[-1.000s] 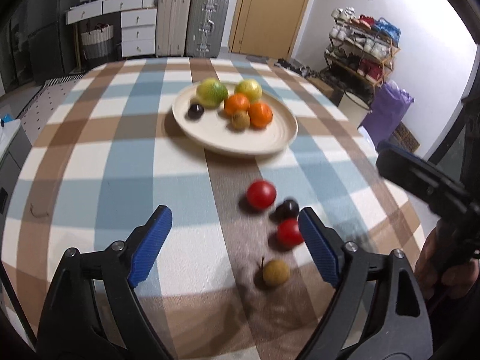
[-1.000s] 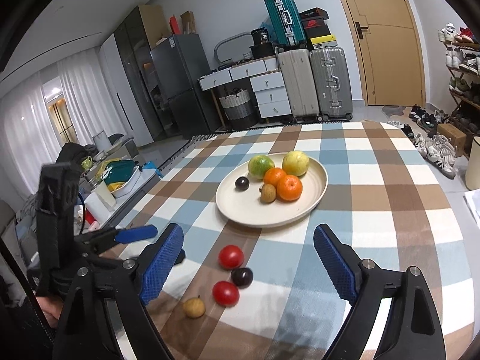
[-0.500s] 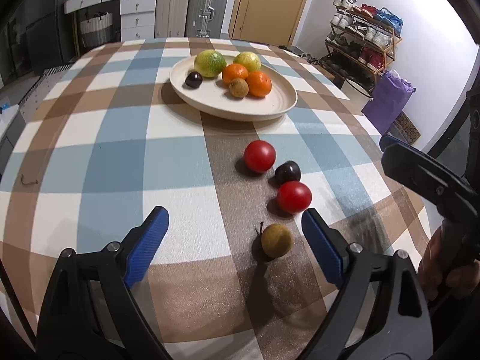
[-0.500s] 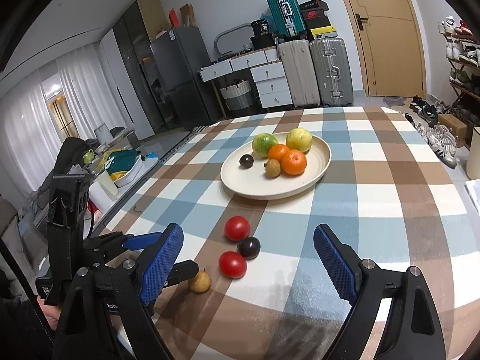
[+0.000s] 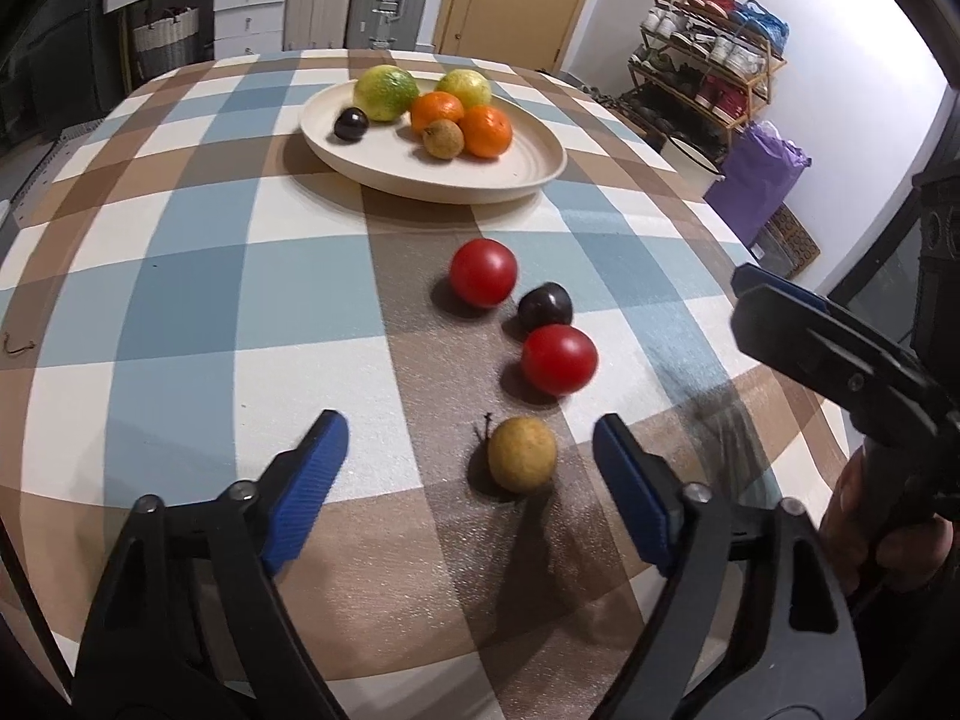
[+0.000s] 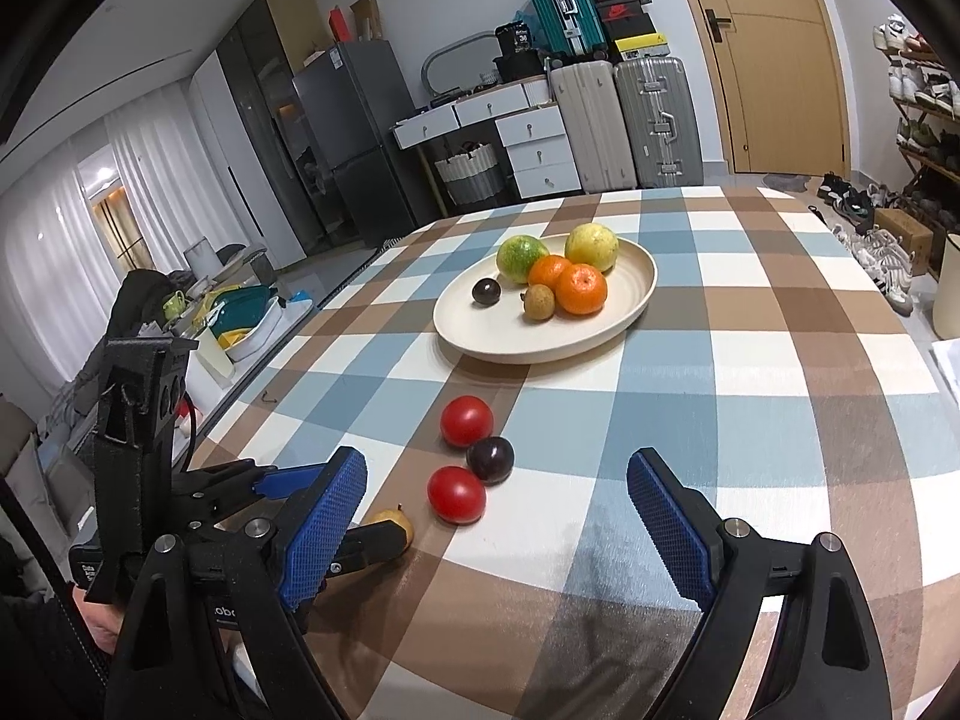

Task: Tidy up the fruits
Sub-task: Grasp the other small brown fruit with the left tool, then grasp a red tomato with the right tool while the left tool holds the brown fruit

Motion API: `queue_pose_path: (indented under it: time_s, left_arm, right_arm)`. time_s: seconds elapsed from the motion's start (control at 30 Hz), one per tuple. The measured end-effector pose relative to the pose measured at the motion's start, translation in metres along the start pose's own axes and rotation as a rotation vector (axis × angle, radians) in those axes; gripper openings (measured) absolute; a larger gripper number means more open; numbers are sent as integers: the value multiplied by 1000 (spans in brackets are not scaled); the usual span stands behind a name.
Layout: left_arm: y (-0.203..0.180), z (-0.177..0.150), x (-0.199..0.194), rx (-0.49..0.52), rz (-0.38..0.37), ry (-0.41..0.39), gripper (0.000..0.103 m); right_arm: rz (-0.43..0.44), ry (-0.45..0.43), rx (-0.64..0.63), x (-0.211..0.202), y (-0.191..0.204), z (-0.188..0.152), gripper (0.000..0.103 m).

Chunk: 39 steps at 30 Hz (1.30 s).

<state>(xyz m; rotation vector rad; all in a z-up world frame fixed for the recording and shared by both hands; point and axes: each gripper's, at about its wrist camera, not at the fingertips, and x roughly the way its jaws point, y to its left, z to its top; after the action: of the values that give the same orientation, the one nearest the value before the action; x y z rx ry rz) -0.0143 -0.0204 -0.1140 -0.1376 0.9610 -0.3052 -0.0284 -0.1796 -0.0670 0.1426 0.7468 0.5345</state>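
Observation:
A cream plate [image 5: 528,171] [image 6: 636,294] on the checked tablecloth holds two green-yellow fruits, two oranges [image 5: 486,129], a small brown fruit and a dark plum. Loose on the cloth lie two red tomatoes [image 5: 483,273] [image 5: 558,359], a dark plum [image 5: 545,306] and a small tan fruit with a stem [image 5: 521,453]. My left gripper [image 5: 471,474] is open, its jaws on either side of the tan fruit, not touching it. My right gripper [image 6: 498,516] is open and empty above the near edge, the nearer tomato [image 6: 456,493] ahead of it.
Suitcases [image 6: 657,120], white drawers and a fridge stand beyond the table. A shoe rack [image 5: 708,90] and a purple bag [image 5: 759,177] are to the right. The table's near edge runs just below both grippers.
My left gripper has moved forward and lower toward the loose fruits, so the tan fruit now lies between its jaws. My right gripper has advanced a little. No fruit has moved.

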Motion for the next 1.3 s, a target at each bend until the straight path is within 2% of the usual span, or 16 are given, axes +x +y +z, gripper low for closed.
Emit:
queue_pose_path:
  time_s: [0.07,0.13,0.17,0.23,0.33,0.63,0.77,1.07,1.2,1.3]
  left_arm:
    - [-1,-1,0,13,-16,0,68]
    - [-3,-1,1,23,-42,7,46]
    - [-3,-1,2,26,-57,11,42]
    - [-3,-2,2,29,-88,16,22]
    - [1,-3,0,10,-127,10,21]
    - [20,2,-23,-33,-104,-45,21]
    - [35,2,-23,-77,-103,-45,21]
    - [50,0,-35,-116,-124,-73,21]
    - [49,-1,-38,-107,-130,-80,21]
    - [49,-1,-40,-107,-136,-83,21]
  right_arm:
    - [0,5,4,1,-1,0,91]
    - [0,8,9,1,-1,-1,91]
    - [-1,9,12,1,-2,-1,91]
    - [1,14,17,3,-3,0,91]
    - [3,20,24,4,-5,-1,91]
    - [22,65,52,16,-6,-5,90]
    - [16,80,45,23,-2,-7,90]
    - [22,139,24,40,9,-11,90]
    - [24,170,16,50,16,-12,85]
    - [29,197,26,58,17,-12,77]
